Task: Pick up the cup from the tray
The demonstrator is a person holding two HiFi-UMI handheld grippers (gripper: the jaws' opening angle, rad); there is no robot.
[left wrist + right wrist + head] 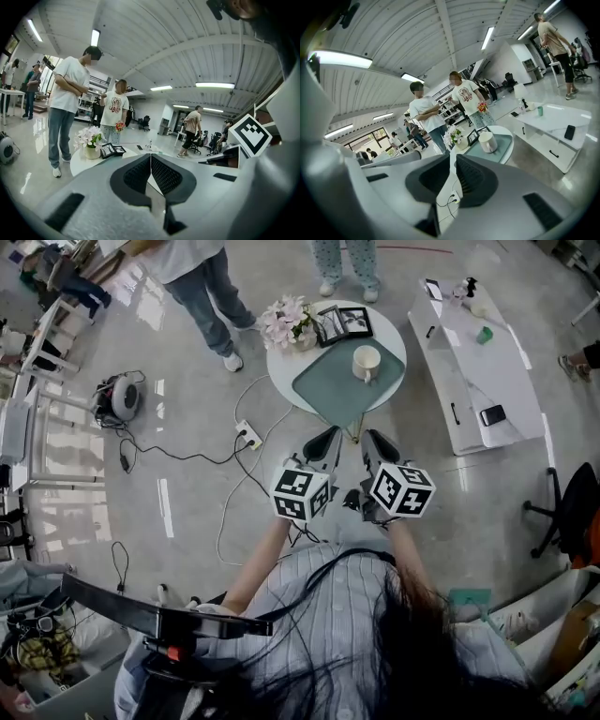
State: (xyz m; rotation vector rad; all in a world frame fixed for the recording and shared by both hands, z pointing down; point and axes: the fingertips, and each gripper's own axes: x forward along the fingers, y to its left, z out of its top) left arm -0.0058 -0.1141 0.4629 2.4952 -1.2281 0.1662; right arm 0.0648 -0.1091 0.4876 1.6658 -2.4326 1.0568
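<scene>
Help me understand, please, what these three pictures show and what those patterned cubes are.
A person holds a tool in each hand: the left tool and the right tool; each patterned cube belongs to its tool. One picture comes from a camera on the person's head, looking down; the other two from cameras riding on the tools. Ahead, a round table carries a tray with a cup on it, plus flowers and picture frames. Both tools are shut and empty.
</scene>
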